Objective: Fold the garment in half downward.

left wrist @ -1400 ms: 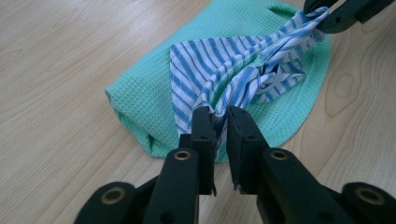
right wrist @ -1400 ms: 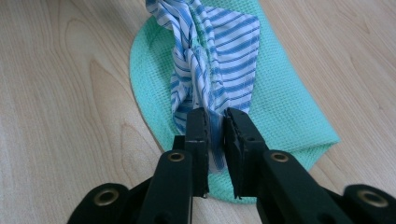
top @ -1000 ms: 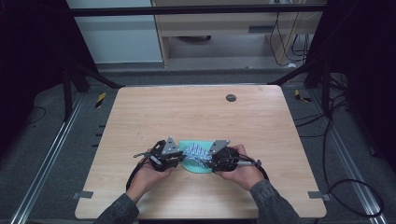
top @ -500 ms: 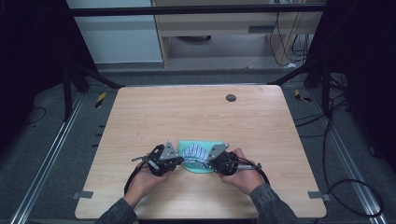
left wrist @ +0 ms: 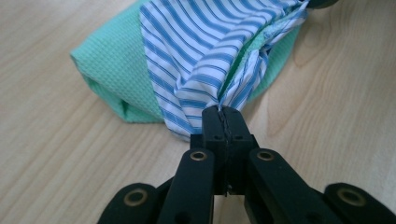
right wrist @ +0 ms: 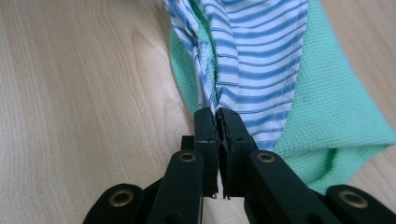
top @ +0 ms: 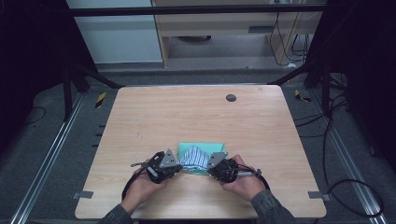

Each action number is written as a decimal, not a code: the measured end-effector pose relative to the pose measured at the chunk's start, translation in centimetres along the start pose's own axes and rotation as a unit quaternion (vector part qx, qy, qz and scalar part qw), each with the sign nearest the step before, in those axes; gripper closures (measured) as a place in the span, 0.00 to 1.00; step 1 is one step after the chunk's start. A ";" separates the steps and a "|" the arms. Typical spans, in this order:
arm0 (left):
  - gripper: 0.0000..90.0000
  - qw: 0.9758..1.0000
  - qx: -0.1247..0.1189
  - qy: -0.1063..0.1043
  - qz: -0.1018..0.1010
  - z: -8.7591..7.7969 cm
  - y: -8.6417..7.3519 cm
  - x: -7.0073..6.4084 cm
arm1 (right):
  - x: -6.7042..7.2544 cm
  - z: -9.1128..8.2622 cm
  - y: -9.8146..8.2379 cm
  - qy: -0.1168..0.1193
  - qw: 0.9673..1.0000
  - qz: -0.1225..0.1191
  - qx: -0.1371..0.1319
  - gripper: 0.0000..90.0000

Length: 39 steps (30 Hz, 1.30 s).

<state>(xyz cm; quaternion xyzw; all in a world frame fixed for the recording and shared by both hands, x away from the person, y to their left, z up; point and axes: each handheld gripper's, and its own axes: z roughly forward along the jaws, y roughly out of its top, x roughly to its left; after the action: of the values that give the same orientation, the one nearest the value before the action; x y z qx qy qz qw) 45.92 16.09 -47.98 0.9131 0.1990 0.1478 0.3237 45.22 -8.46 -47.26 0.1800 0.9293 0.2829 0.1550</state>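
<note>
A blue-and-white striped cloth (top: 193,157) lies over a folded green cloth (top: 211,148) near the front middle of the wooden table (top: 196,116). My left gripper (top: 176,166) is shut on the striped cloth's left end (left wrist: 201,84), jaws pressed together on bunched fabric. At the opposite end, my right gripper (top: 211,168) is shut on the striped cloth (right wrist: 254,60) too. The green cloth (left wrist: 112,70) shows beneath the stripes in the left gripper view, and the green cloth (right wrist: 336,107) spreads to the right in the right gripper view.
A small dark round disc (top: 230,97) sits at the table's far side. Metal rails and cables run along the floor on both sides of the table.
Both grippers have moved slightly toward the table's front edge, and the striped cloth has been drawn up and stretched between them over the green cloth.
</note>
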 end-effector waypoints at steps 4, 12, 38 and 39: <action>1.00 1.000 0.003 -0.004 0.001 0.1 -0.5 -0.4 | 0.6 0.4 -0.1 -0.001 1.000 -0.019 0.014 0.97; 1.00 1.000 0.003 -0.012 0.002 -0.1 -0.8 -1.0 | 0.9 0.3 -0.1 -0.011 0.999 -0.031 0.026 0.97; 0.55 0.998 -0.022 0.012 -0.051 -3.1 -1.7 -1.2 | 0.2 -3.2 -3.4 -0.031 0.999 0.030 0.012 0.62; 0.49 0.998 -0.022 0.016 -0.056 -3.2 -1.8 -0.9 | 0.0 -3.4 -3.7 -0.034 0.999 0.039 0.010 0.58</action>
<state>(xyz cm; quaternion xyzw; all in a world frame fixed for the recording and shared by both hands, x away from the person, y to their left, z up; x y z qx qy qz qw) 43.37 18.71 -46.87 0.8905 0.2520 0.1483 0.3485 42.99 -12.91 -46.71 0.2276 0.9186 0.2728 0.1731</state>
